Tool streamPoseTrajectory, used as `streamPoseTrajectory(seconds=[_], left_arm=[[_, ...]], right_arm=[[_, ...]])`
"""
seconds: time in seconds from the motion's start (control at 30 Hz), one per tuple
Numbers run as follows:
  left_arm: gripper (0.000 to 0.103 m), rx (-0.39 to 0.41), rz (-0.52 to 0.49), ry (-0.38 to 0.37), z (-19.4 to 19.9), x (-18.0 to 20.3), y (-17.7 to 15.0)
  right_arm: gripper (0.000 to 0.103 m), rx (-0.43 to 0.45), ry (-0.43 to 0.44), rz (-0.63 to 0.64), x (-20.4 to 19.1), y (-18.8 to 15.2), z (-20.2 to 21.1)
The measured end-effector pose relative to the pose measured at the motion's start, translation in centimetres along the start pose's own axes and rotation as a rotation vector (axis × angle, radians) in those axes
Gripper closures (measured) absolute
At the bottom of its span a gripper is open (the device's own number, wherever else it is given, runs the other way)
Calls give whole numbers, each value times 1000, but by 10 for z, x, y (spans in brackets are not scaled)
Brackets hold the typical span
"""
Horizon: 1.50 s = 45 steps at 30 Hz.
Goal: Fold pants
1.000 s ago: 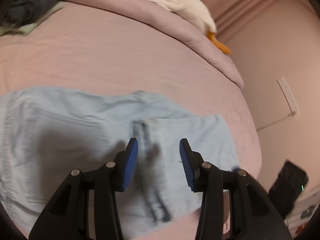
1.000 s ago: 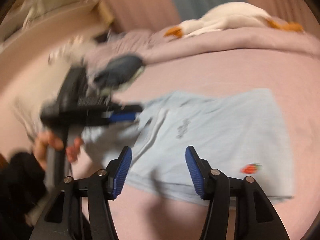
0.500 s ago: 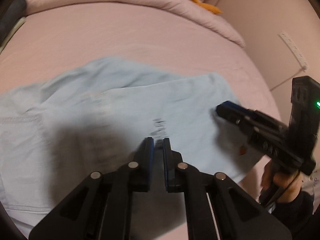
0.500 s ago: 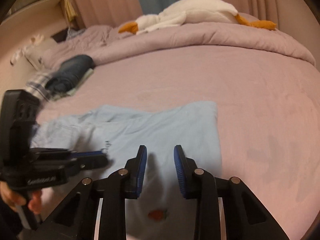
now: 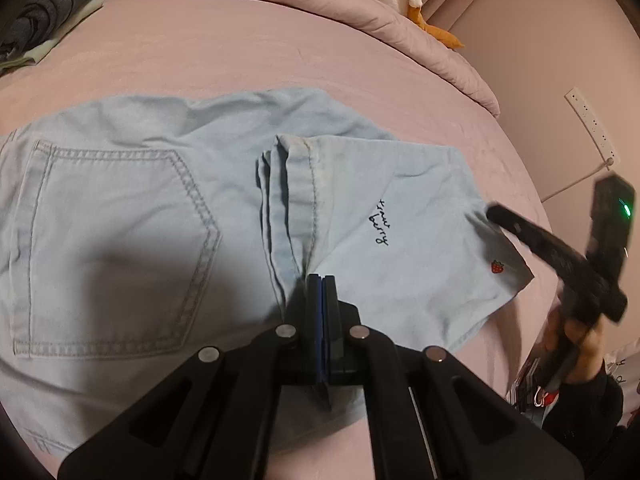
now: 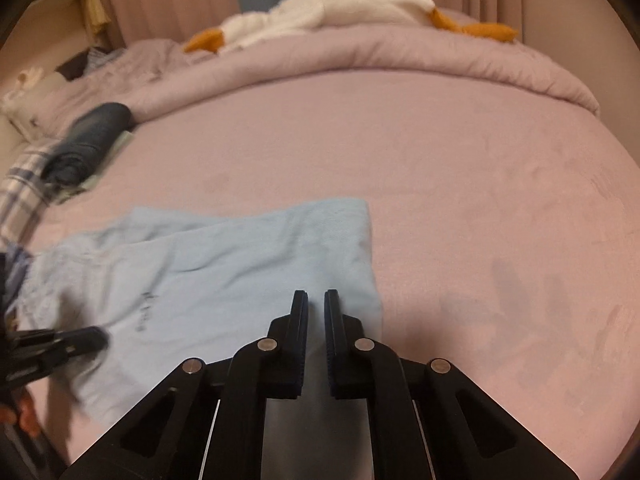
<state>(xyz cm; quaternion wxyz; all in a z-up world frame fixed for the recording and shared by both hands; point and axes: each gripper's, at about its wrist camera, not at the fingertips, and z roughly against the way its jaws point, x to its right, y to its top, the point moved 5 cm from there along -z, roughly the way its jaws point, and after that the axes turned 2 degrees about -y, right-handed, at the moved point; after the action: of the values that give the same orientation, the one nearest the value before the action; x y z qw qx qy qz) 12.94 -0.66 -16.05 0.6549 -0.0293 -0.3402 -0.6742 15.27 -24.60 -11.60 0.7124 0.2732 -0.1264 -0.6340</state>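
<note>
Ahead of both tongs, our pale denim pants (image 5: pixel 168 216) lie part-folded on the bed (image 6: pixel 460 152): soft, floppy, light; best taken at the hemmed edges. Left tongs (image 5: pixel 320 286) pinched tight, seemingly on a fold. Right tongs (image 6: pixel 316 300) nearly closed, holding nothing we can see.

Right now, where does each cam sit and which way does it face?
Left wrist: on the left hand-held gripper, looking along its shut fingers at the light blue pants on the pink bed; the right hand-held gripper and the hand holding it show at right.
Right wrist: on the right hand-held gripper, fingers nearly shut over the pants' near edge, facing the plush goose; the left hand-held gripper shows blurred at left.
Shared: pants, bed, goose, dark folded clothes.
</note>
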Motion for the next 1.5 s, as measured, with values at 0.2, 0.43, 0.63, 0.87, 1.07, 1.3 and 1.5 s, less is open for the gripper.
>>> streamPoseTrajectory(seconds=[0.2, 0.43, 0.63, 0.87, 1.07, 1.3, 1.5], left_arm=[[101, 2, 27, 5, 2, 2, -5], [90, 32, 84, -40, 19, -4, -18], [90, 31, 96, -81, 21, -6, -22], [90, 19, 112, -125, 29, -16, -33], [77, 56, 93, -189, 46, 2, -25], [70, 28, 55, -192, 28, 18, -24], [73, 26, 63, -203, 25, 13, -23]], right_arm=[[94, -42, -29, 131, -15, -46, 20], [93, -73, 34, 99, -26, -35, 16], [93, -123, 247, 197, -102, -9, -14], [93, -206, 279, 369, -178, -10, -54], [93, -193, 290, 277, -179, 18, -64], [88, -168, 295, 291, -182, 36, -45], [86, -254, 218, 362, -194, 31, -71]])
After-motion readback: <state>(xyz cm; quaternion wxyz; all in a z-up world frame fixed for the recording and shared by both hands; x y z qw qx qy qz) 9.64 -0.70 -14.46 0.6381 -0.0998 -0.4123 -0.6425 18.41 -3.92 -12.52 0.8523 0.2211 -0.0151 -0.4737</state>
